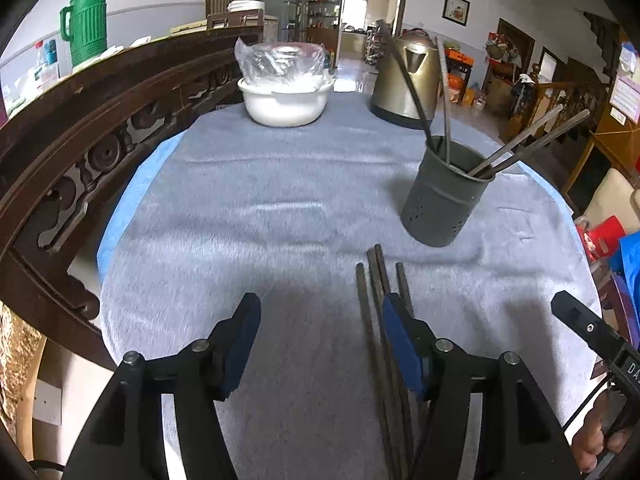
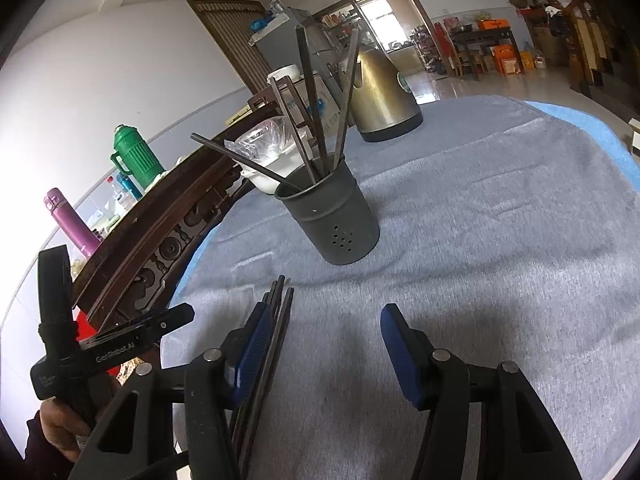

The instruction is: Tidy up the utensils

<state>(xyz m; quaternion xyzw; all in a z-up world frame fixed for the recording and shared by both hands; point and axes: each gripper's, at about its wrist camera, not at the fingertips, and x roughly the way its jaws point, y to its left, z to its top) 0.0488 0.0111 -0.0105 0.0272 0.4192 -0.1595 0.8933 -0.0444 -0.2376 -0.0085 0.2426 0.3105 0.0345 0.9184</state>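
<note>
Left wrist view shows your left tongs (image 1: 320, 336) standing apart over bare cloth, nothing between the blue pads; the loose chopsticks (image 1: 376, 280) run just under and beside the right-hand finger, not gripped. Your right tongs (image 2: 326, 344) are apart too, with the same bundle lying along the inner side of their left finger, so neither pair holds anything yet. My guess is you have brought both sets low and close to the bundle so either can close on one stick.

Those chopsticks are thin, dark, square-sectioned rods, lying flat and roughly parallel on the desk (image 1: 260, 208), whose grey fleecy cover should stop them rolling but may make slim sticks hard to pinch up. Beyond them stands the holder (image 1: 444, 196), a dull grey metal cup with small drain holes, already carrying several chopsticks that lean outward against its rim. Farther back sit a white plastic basin (image 1: 286, 106) with a crinkled clear bag in it and a brassy metal kettle (image 1: 406, 80).
</note>
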